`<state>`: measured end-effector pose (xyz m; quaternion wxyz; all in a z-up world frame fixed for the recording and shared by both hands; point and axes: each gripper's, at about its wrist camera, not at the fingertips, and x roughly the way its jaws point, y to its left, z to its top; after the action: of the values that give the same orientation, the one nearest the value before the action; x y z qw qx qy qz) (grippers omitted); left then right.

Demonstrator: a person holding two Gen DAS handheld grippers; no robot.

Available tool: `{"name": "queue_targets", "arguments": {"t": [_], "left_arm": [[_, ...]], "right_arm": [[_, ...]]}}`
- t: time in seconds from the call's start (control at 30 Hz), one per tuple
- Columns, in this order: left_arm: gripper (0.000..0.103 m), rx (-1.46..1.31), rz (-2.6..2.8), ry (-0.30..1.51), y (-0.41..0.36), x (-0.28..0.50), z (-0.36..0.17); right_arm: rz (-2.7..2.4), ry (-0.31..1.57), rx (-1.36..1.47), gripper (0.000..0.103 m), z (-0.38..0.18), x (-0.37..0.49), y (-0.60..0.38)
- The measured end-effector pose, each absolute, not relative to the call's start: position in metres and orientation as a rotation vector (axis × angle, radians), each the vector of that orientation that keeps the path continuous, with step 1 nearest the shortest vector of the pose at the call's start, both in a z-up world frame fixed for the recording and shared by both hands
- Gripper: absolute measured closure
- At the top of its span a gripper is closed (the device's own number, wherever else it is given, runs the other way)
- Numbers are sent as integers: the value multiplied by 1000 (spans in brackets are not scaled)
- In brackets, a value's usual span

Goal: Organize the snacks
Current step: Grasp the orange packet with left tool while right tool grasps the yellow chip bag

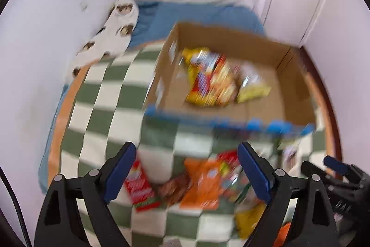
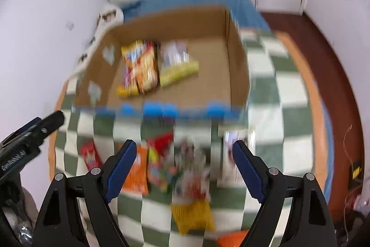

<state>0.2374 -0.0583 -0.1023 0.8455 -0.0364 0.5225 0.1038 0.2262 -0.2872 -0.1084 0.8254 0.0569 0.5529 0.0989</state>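
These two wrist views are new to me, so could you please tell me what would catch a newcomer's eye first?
The open brown cardboard box stands out first, sitting on the green-and-white checkered blanket with a few yellow and red snack packets lying in it. In front of it, a loose cluster of bright orange, red and yellow snack bags lies on the blanket, with the open left gripper and open right gripper above them.

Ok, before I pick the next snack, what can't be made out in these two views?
- Packet labels: motion blur smears the snacks in the cardboard box and the loose ones on the checkered blanket, both views.
- Orange packet, right wrist view: cut off by the bottom edge.
- Yellow packet, left wrist view: partly behind the left gripper finger.
- Right gripper: open, empty.
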Motion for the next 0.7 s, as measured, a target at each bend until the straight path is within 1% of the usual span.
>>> {"name": "queue_targets", "arguments": {"t": [0.23, 0.37, 0.47, 0.53, 0.57, 0.67, 0.7], "left_arm": [[13, -133, 255, 1382, -35, 203, -202], [13, -135, 217, 1456, -50, 211, -232], [13, -104, 194, 1477, -66, 228, -247], [13, -75, 173, 1498, -79, 241, -258], [13, -66, 163, 1511, -84, 246, -263], [13, -41, 146, 1556, -98, 259, -281], [20, -38, 139, 1563, -101, 261, -285]], "right_arm": [[224, 1449, 182, 16, -206, 192, -294], [236, 1567, 209, 16, -248, 182, -289], [230, 1628, 177, 16, -270, 181, -281], [208, 1677, 97, 21, -287, 179, -274], [210, 1690, 79, 23, -292, 176, -272], [239, 1693, 21, 23, -296, 166, -269], [251, 1686, -6, 23, -296, 164, -270]]}}
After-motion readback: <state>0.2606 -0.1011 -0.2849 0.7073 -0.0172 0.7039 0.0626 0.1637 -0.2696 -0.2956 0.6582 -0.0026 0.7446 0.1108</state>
